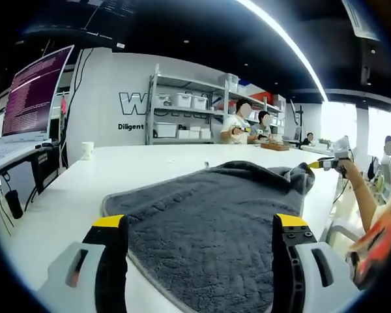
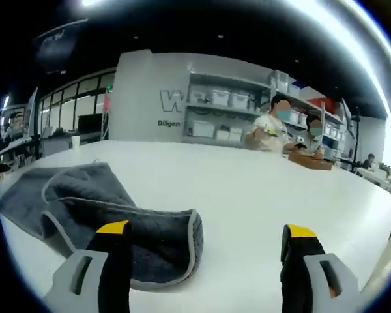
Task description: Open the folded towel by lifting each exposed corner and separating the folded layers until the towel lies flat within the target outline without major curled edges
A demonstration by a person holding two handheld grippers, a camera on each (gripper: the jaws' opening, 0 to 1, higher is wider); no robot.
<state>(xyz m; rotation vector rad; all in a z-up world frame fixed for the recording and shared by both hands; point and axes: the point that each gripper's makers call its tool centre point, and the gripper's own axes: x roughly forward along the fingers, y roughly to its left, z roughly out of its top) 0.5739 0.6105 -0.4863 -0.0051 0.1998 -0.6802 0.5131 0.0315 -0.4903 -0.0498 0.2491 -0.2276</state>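
The towel (image 1: 215, 222) lies on the table (image 1: 143, 163), partly folded near its right edge; a cup (image 1: 87, 150) stands at the far left corner.

Both cams low over the white table (image 1: 156, 166), close to the towel (image 1: 215, 222), facing the back-wall shelves (image 2: 228, 117).

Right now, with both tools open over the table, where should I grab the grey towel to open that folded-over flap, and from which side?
Probably grip the grey towel at the rounded, pale-trimmed corner of its folded-over flap, which lies nearest the right tool. Come in low from the bare table side, since that edge looks slightly raised and faces the open jaws. The left tool sits over the flatter part.
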